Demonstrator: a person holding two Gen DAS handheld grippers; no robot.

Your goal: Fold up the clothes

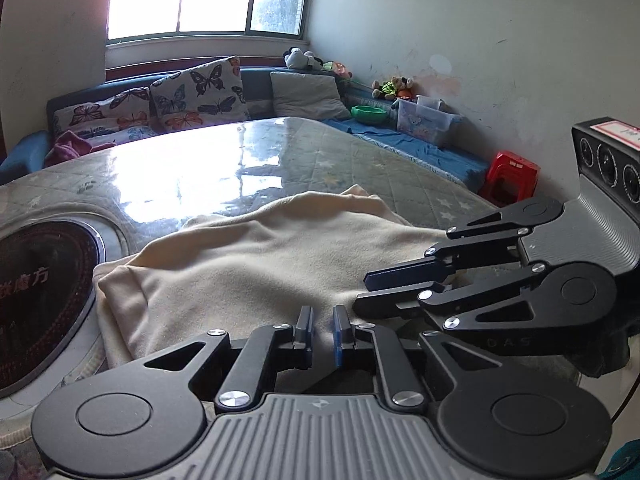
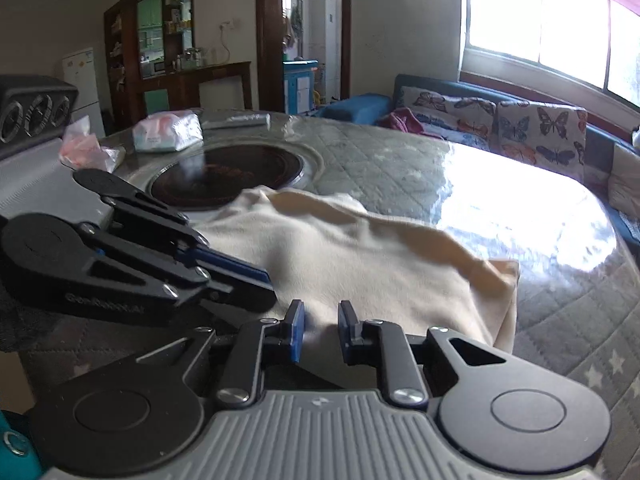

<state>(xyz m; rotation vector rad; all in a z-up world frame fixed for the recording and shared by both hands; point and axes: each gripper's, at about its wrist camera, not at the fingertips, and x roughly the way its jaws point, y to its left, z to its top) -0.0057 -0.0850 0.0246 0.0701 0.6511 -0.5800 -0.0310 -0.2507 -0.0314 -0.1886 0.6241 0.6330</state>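
Folding step is running: both grippers are carrying the near hem of the cream garment (image 1: 248, 264) forward. Left gripper (image 1: 322, 326) is showing jaws nearly closed, cloth pinched between; right gripper (image 2: 320, 330) is looking the same, cream fabric in its narrow gap. Keeping both at matching height and pace should be giving a straight crease. Garment is lying just ahead of the fingers on the glass-topped table (image 2: 520, 184), soft, fleecy, rumpled, far edge bunching.
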